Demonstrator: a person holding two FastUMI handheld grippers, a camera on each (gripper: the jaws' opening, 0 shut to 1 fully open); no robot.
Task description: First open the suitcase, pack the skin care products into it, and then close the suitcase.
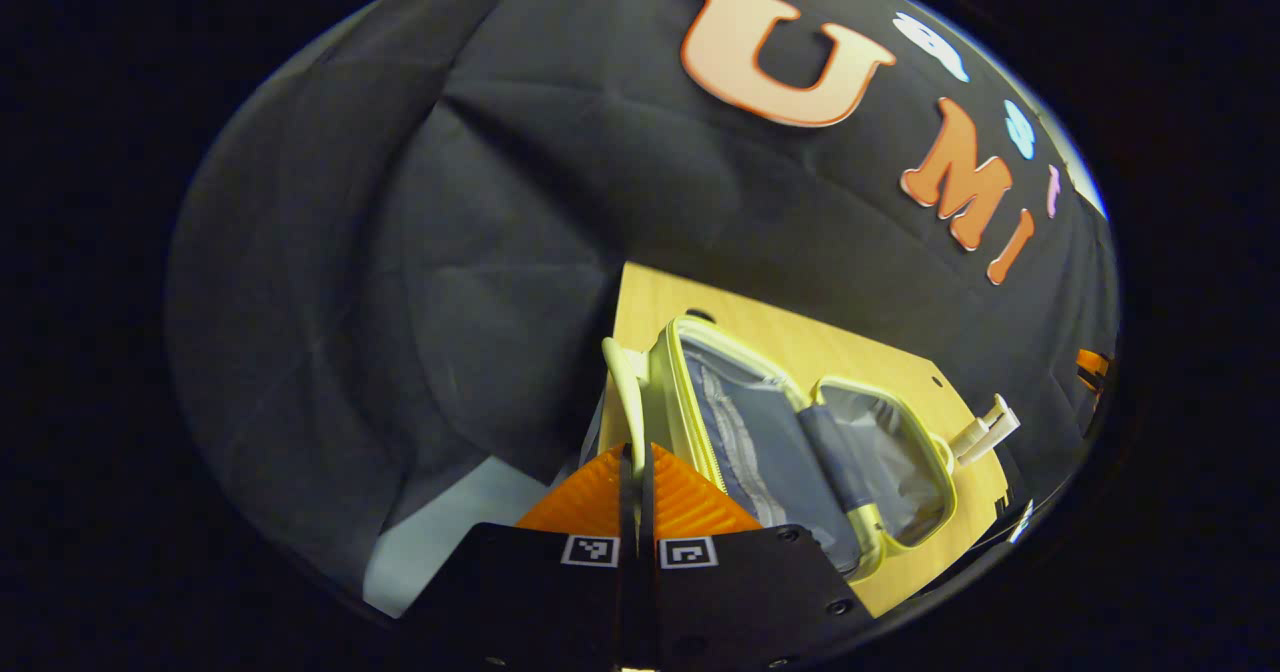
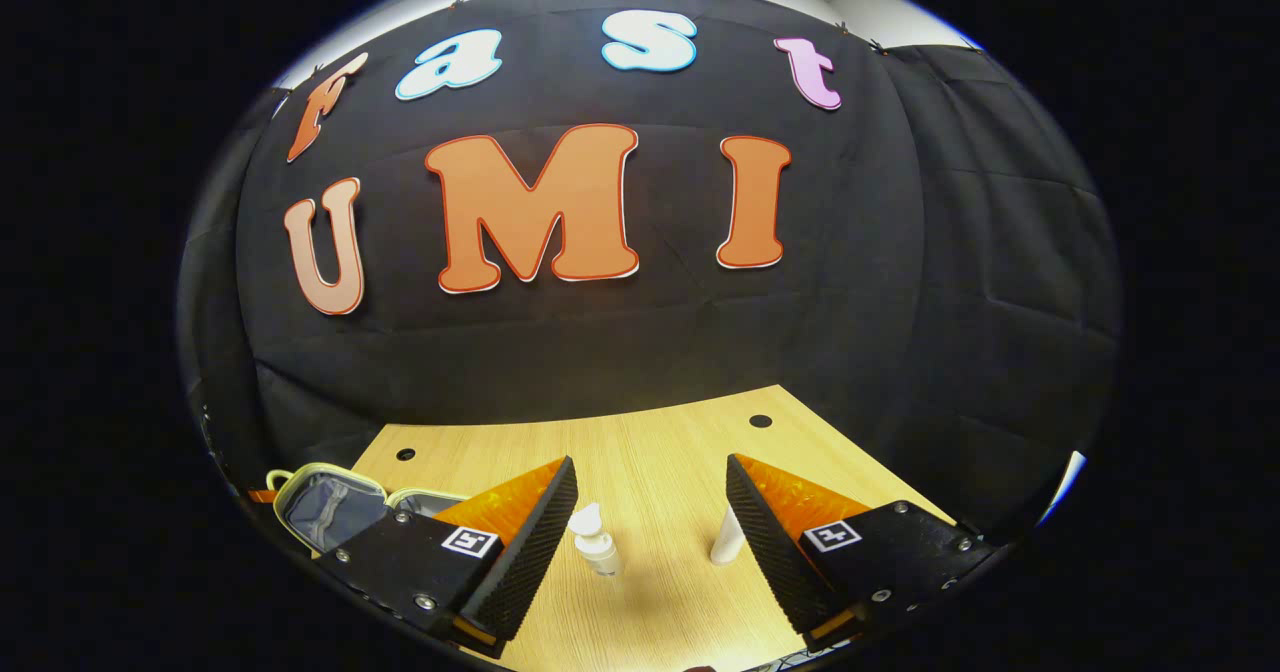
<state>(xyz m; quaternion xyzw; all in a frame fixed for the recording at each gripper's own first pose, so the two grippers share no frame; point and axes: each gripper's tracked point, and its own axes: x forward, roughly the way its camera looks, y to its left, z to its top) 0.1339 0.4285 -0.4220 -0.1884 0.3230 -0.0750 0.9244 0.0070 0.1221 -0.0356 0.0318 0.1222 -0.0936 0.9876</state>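
Observation:
The pale yellow suitcase [image 1: 790, 432] lies open on the wooden table [image 1: 800, 337], its grey lining showing in both halves. My left gripper [image 1: 636, 452] is shut on the suitcase's pale handle [image 1: 622, 392] at the near rim. A white bottle [image 1: 985, 430] stands beyond the suitcase's far end. In the right gripper view my right gripper [image 2: 651, 464] is open above the table [image 2: 660, 432]. A white pump bottle [image 2: 597, 542] stands between its fingers, nearer the left one. A white tube [image 2: 727, 537] stands upright right beside the right finger. The suitcase [image 2: 325, 507] shows at the far left.
The black cloth wall closes the table's back and sides. Small dark holes [image 2: 760, 420] mark the tabletop near its far edge. A pale floor patch [image 1: 450, 532] lies below the table's left edge.

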